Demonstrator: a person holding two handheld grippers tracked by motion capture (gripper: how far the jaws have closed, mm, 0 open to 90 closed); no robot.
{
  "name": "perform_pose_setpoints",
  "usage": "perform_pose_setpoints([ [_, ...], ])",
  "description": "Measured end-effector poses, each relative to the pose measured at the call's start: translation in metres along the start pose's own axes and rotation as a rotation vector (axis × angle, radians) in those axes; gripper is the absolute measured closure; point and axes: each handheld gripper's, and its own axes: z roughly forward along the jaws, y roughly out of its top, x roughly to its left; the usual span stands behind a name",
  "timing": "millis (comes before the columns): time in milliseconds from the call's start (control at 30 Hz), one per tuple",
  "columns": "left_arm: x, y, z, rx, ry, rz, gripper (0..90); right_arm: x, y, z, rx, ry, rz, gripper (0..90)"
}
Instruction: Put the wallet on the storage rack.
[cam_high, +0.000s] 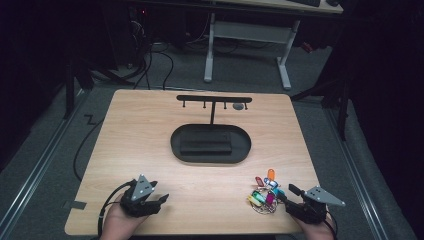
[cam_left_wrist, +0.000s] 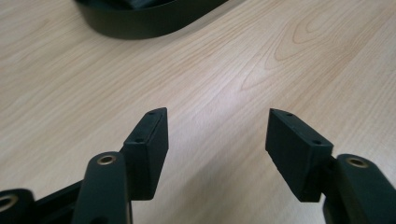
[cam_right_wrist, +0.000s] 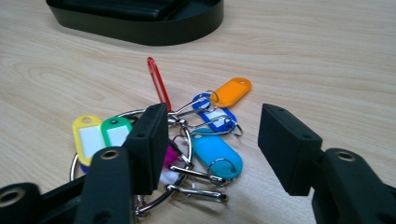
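A bunch of coloured key tags (cam_high: 264, 195) on metal rings lies on the wooden table near its front right. My right gripper (cam_high: 286, 195) stands open just to the right of it. In the right gripper view the jaws straddle the near part of the bunch (cam_right_wrist: 217, 151): the left jaw sits over the big ring, and the cyan tag lies between the jaws, untouched. The right gripper (cam_right_wrist: 215, 128) presses on nothing. At the front left, my left gripper (cam_high: 161, 202) is open over bare wood, and the left gripper (cam_left_wrist: 217, 140) has nothing between its jaws.
A black oval tray (cam_high: 175, 142) sits mid-table, with a thin post carrying a hook bar (cam_high: 214, 98) behind it. A small grey round thing (cam_high: 239, 106) hangs near the bar's right end. The tray rim (cam_left_wrist: 140, 23) lies ahead of the left gripper. Cables trail on the floor at left.
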Motion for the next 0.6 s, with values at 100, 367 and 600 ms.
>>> perform_pose_setpoints([
  [100,-0.001,-0.01,-0.006,-0.023,0.013,-0.031,38.0,0.001,0.0,0.0,0.008,0.003,0.0,46.9],
  [367,0.003,-0.022,-0.014,-0.058,-0.036,-0.076,34.1,0.009,0.003,-0.001,0.054,0.005,-0.008,57.3],
  [600,0.004,-0.023,-0.016,-0.065,-0.054,-0.047,33.9,0.013,0.016,0.002,0.119,0.025,-0.016,73.4],
])
